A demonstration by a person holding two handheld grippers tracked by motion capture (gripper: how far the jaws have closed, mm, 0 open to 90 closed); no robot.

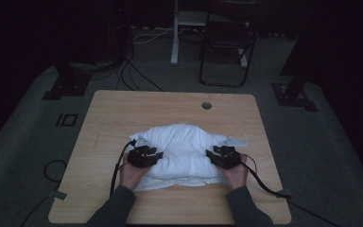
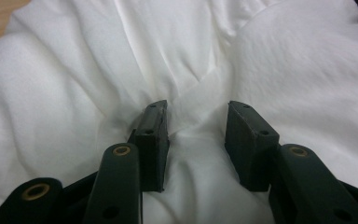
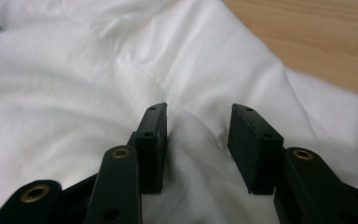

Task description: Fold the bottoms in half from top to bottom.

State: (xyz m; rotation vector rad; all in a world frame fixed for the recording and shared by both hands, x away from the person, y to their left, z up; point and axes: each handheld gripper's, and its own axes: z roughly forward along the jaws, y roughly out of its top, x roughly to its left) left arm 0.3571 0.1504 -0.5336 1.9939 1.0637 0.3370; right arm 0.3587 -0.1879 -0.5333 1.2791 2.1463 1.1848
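A soft white pillow (image 1: 184, 151) lies on the near half of the wooden table (image 1: 123, 109). My left gripper (image 1: 158, 155) is pressed into the pillow's left side and my right gripper (image 1: 209, 153) into its right side, each in a person's hand. In the left gripper view, creases of the pillow (image 2: 74, 93) run into a fold pinched in the left gripper (image 2: 197, 119). In the right gripper view, a smooth bulge of the pillow (image 3: 74, 70) fills the gap of the right gripper (image 3: 198, 121), touching both pads.
A round cable hole (image 1: 206, 105) sits near the table's far edge. Bare wood lies around the pillow and shows in the right gripper view (image 3: 317, 32). Beyond the table stand a dark chair (image 1: 227, 42) and a white post (image 1: 175, 33); cables trail over the floor.
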